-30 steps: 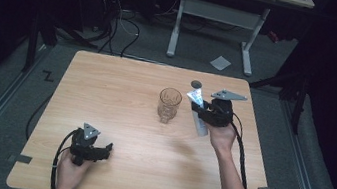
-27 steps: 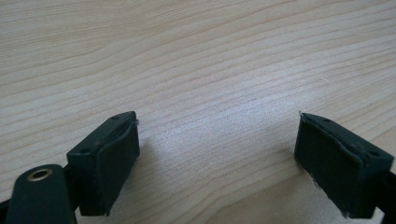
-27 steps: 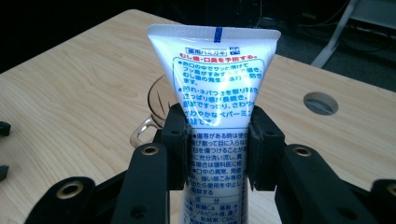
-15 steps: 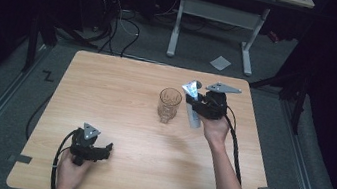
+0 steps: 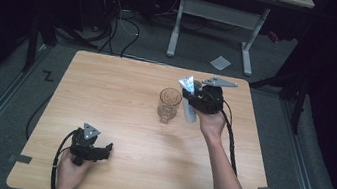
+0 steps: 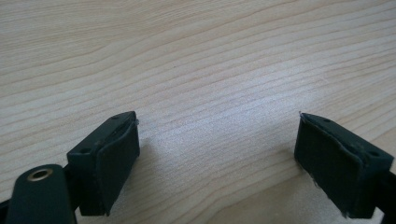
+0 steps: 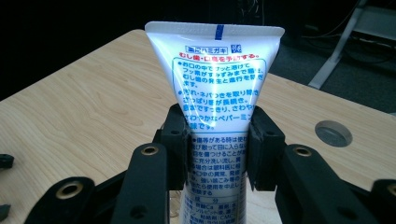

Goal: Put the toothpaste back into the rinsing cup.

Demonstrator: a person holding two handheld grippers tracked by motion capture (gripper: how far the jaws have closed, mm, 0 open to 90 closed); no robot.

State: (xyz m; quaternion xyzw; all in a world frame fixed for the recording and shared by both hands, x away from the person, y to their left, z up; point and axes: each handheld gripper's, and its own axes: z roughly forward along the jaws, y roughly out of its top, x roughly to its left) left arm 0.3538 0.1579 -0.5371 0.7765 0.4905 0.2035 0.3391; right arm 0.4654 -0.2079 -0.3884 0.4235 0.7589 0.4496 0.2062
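The left gripper (image 5: 107,148) rests low by the near left edge, held in the left hand (image 5: 70,171), its 2 fingers (image 6: 109,163) standing wide apart with nothing between. The right forearm stretches far forward; the right gripper (image 7: 218,144) is raised, its fingers (image 7: 176,140) clamped tight on what they hold.

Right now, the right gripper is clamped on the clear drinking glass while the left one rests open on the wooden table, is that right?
Not quite. The right gripper is clamped on a white toothpaste tube with blue print, not the clear drinking glass, which stands free beside it. The right gripper view shows this. The left gripper does rest open on the wooden table.
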